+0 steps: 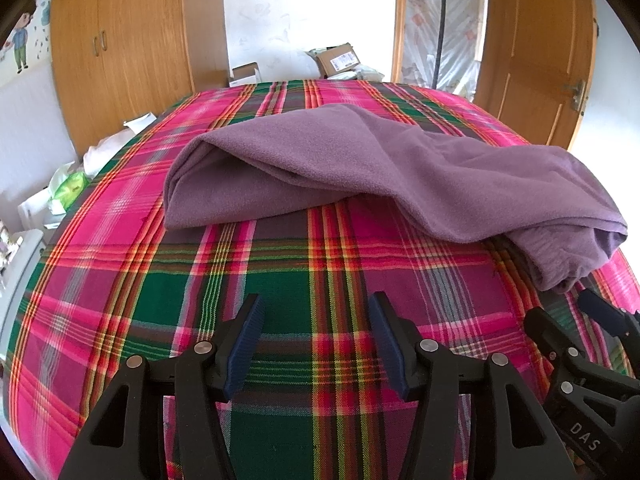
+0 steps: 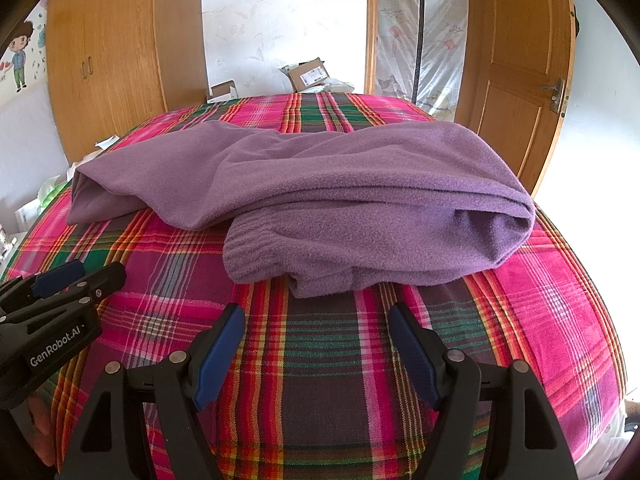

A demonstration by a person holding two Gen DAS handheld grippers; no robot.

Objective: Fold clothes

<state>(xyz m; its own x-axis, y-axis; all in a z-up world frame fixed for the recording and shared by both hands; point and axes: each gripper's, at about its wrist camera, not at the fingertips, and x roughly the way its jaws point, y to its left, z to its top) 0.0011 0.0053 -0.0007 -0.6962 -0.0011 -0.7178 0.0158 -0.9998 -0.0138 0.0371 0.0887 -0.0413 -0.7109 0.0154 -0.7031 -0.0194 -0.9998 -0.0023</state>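
Note:
A purple fleece garment (image 1: 360,172) lies loosely folded across the plaid bedspread (image 1: 240,300); its elastic cuff end (image 2: 264,256) faces me in the right wrist view. My left gripper (image 1: 316,308) hovers open over bare plaid, short of the garment's near edge, with nothing between its blue pads. My right gripper (image 2: 316,316) also stands open, just in front of the cuff end (image 1: 560,268) and apart from it. Each gripper shows in the other's view: the right gripper (image 1: 576,312) at the lower right, the left gripper (image 2: 84,276) at the left edge.
The bed (image 2: 560,300) fills most of both views. A wooden wardrobe (image 1: 120,40) stands behind at the left, a wooden door (image 2: 516,64) at the right. Cardboard boxes (image 1: 336,58) sit past the far edge. Bags and packets (image 1: 68,188) lie beside the bed at the left.

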